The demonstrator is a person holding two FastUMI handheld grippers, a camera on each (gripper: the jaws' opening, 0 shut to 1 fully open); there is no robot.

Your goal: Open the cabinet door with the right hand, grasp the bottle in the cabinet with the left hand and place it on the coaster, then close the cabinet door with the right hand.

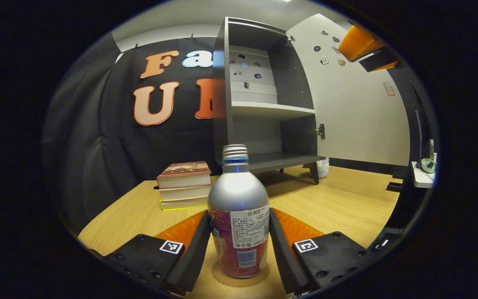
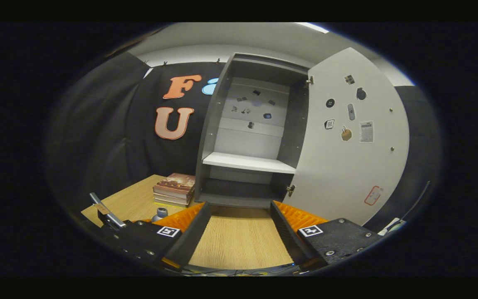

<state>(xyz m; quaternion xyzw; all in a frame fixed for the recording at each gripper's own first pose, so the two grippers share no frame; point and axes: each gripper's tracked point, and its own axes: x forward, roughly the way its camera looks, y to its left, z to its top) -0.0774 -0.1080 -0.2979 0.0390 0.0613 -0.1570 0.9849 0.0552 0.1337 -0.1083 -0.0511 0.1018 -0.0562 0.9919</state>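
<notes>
Silver metal bottle (image 1: 239,216) upright on round coaster (image 1: 218,277) | left gripper (image 1: 239,245) jaws flanking, contact unclear | right gripper (image 2: 241,232) spread

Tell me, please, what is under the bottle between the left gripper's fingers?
A round coaster lies under the bottle, its rim showing around the base on the wooden table. The coaster's middle is covered by the bottle.

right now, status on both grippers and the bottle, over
Left gripper straddles bottle, contact unclear. Bottle upright on coaster. Right gripper open, empty, facing cabinet. Cabinet door wide open, nothing blocking it.
</notes>
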